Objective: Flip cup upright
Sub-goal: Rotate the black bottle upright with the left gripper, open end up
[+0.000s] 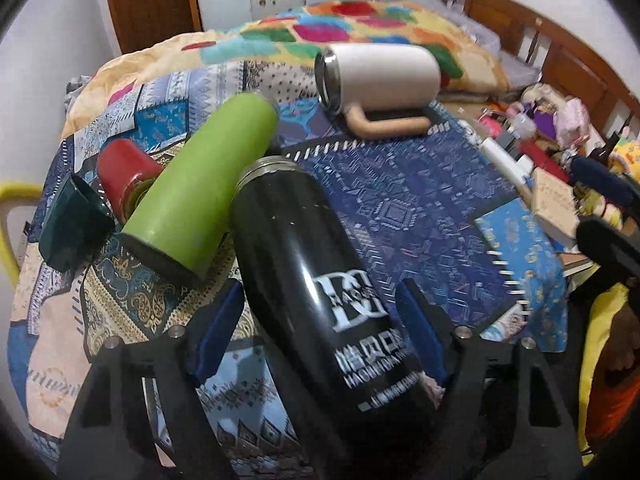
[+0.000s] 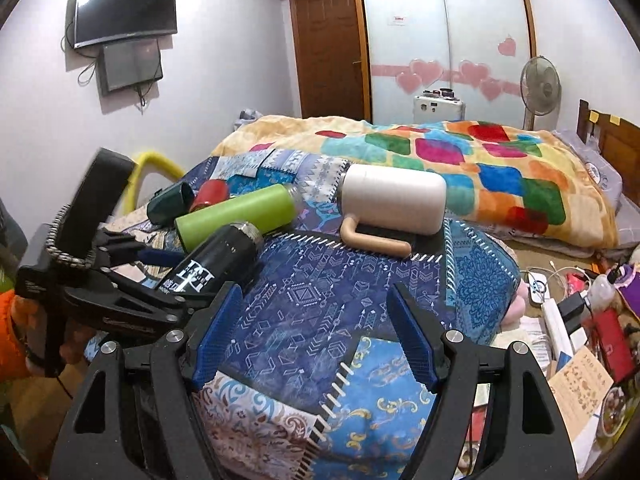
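A black bottle with white lettering lies on its side on the patterned cloth, its steel mouth pointing away. My left gripper is open, its blue pads either side of the bottle's body with gaps showing. The right wrist view shows the same bottle between the left gripper's fingers. My right gripper is open and empty over the blue cloth. A green bottle, a red cup, a dark green cup and a white mug with a tan handle all lie on their sides.
The cloth covers a round table beside a bed with a colourful blanket. Clutter of books, boxes and cables lies on the floor at the right. A yellow chair back stands at the left. A fan stands by the wardrobe.
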Motion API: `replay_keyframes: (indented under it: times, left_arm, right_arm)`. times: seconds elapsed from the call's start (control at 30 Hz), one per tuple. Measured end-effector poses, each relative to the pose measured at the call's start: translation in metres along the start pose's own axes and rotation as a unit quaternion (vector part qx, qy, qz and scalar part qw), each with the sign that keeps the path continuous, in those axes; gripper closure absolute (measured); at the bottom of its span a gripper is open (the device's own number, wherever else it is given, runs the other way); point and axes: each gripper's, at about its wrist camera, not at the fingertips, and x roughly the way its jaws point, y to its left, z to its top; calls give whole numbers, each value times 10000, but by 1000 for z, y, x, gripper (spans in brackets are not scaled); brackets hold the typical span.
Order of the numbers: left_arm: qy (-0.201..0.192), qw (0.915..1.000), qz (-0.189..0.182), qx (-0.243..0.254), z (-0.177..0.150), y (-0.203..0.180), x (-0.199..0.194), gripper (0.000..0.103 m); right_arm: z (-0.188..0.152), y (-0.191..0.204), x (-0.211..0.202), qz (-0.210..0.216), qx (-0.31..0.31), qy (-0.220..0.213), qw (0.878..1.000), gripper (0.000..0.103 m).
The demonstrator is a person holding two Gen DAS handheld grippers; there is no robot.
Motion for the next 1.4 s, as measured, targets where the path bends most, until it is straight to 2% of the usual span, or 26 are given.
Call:
replay_keyframes:
  times: [0.4, 0.63, 0.93, 1.2, 1.4]
  left_arm:
    - [489, 9984, -33, 270, 17, -2, 23, 26]
    - [524, 9983, -205, 122, 23, 2, 20, 35]
    - [-64, 9988, -167, 458, 13, -18, -34, 38]
    - [-680, 9967, -322, 303, 2, -18, -96, 39]
    - [-1053, 9934, -373, 276, 0, -15, -125, 39]
  right_arm:
    - [-8, -6, 18, 103, 90, 94, 9999, 31]
    - [-7, -6, 18, 110, 118, 137, 9998, 31]
    - [-3, 2, -2, -9, 11, 32, 10000, 31]
    - [4, 10, -19, -56, -44, -176, 9998, 31]
    - [9, 16, -25, -78, -107, -283, 9995, 31]
